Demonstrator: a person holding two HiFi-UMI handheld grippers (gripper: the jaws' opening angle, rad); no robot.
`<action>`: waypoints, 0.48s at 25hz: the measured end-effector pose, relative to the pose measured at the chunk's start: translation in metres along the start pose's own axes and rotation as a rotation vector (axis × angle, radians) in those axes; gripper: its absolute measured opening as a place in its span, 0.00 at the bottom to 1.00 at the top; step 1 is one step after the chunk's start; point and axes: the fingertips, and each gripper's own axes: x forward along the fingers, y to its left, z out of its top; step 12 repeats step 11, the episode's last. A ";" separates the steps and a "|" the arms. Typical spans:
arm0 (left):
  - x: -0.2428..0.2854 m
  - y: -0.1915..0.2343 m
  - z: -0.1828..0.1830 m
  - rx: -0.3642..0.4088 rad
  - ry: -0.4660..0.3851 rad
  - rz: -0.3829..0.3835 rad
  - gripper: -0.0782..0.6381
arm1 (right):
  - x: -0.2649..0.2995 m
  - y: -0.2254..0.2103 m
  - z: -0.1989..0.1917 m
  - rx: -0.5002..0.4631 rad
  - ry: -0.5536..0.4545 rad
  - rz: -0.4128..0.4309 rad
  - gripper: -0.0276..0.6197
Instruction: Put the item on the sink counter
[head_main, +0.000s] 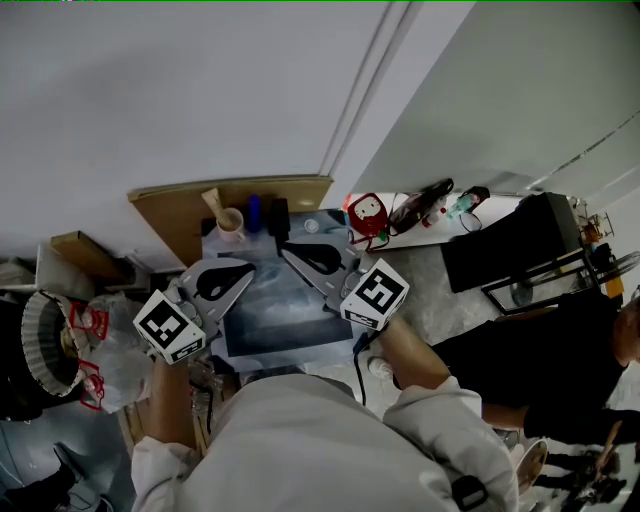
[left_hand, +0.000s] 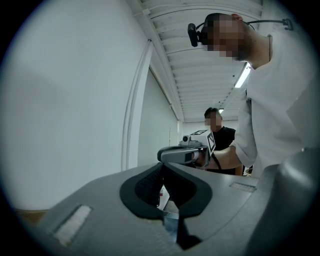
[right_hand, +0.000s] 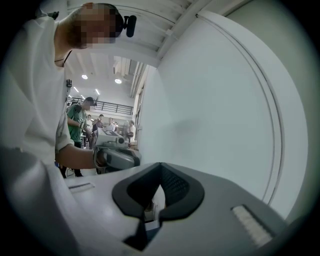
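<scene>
A white wall (head_main: 200, 90) fills the space beyond the sink (head_main: 285, 320), a dark metal basin directly below the person in a white top (head_main: 320, 440). A wooden board (head_main: 180, 215) leans behind the sink's far left corner.

Both tongs hover level above the sink. The left gripper (head_main: 245, 268) (left_hand: 162, 167) is over its left side and the right gripper (head_main: 290, 250) (right_hand: 160, 167) over its far right. Each is clenched tight with nothing between the pads, and the tips angle toward each other without touching.

On the sink's far edge stand a beige cup (head_main: 230, 222) and, just right of it, a blue bottle (head_main: 254, 212). A red container (head_main: 368, 217) sits past the sink's far right corner. Which of these is the item to be placed cannot be told, as neither tong carries anything.
</scene>
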 end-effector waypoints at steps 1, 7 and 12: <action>0.000 0.000 0.000 0.000 -0.001 0.000 0.12 | 0.000 0.000 0.000 -0.001 0.000 0.001 0.05; -0.003 -0.002 -0.001 0.000 0.001 0.004 0.12 | 0.000 0.004 -0.001 -0.004 0.003 0.005 0.05; -0.004 -0.003 -0.001 -0.002 -0.003 0.003 0.12 | 0.001 0.005 -0.002 -0.007 0.006 0.009 0.05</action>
